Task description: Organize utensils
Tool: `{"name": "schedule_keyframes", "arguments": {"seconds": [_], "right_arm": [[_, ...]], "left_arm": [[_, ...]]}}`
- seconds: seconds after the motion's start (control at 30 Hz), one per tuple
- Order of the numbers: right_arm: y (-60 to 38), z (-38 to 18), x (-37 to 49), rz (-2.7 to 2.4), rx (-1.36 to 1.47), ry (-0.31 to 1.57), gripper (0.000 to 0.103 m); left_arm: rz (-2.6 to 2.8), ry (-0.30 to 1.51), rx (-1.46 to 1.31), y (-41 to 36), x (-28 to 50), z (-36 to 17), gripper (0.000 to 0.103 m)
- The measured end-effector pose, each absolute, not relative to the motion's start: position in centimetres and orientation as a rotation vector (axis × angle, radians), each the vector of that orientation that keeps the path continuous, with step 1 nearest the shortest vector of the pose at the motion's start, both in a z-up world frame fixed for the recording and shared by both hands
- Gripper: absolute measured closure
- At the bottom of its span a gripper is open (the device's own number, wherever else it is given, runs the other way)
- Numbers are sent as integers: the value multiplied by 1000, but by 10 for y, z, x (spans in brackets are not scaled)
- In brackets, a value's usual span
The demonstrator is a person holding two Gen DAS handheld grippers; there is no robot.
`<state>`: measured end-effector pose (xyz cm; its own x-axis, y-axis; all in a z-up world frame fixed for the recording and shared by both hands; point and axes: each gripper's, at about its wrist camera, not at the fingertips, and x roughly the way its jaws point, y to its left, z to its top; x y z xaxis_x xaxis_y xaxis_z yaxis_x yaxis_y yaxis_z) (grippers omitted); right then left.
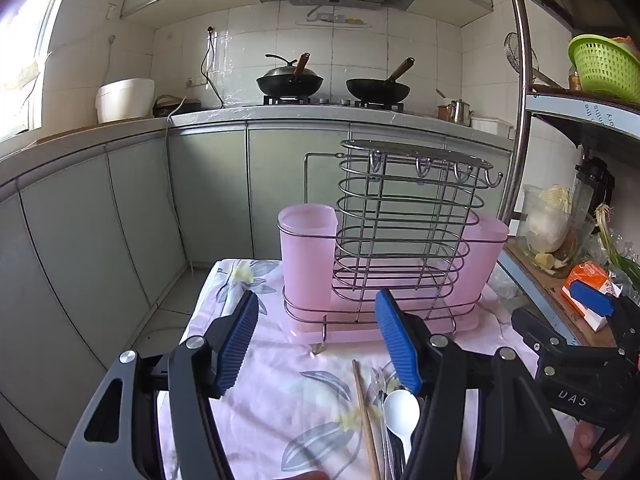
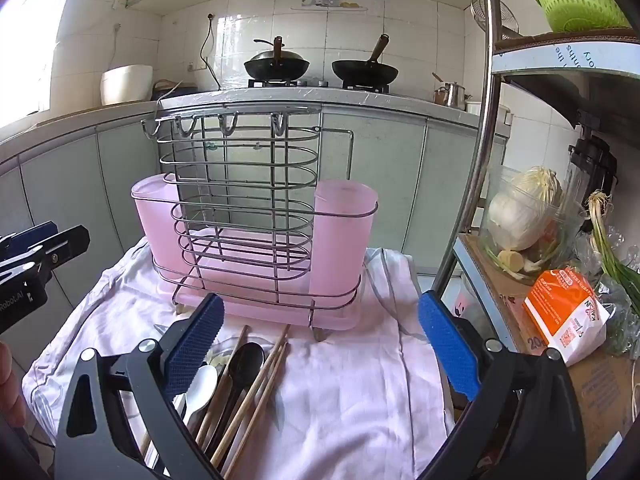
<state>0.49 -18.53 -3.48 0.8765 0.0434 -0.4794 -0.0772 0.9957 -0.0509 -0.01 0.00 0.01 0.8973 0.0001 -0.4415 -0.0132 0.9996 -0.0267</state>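
Observation:
A wire utensil rack with a pink tray and two pink cups, one at its left end and one at its right end, stands at the far end of a cloth-covered table. In front of it lie a white spoon, a black spoon and wooden chopsticks. My left gripper hovers open short of the rack, nothing between its blue pads. My right gripper is open above the cloth, the utensils by its left finger.
A metal shelf post and a shelf with a bag of vegetables, an orange packet and a green basket stand to the right. Kitchen cabinets and a stove with two woks lie beyond the table.

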Motion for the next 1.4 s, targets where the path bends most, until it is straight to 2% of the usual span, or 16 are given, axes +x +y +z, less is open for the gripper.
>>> {"name": "schedule_keyframes", "arguments": {"seconds": [1.4], "right_arm": [[-187,-34,4,64,-63,491,5]], "left_arm": [[10,461,-38,-1,-3,-1,43]]}}
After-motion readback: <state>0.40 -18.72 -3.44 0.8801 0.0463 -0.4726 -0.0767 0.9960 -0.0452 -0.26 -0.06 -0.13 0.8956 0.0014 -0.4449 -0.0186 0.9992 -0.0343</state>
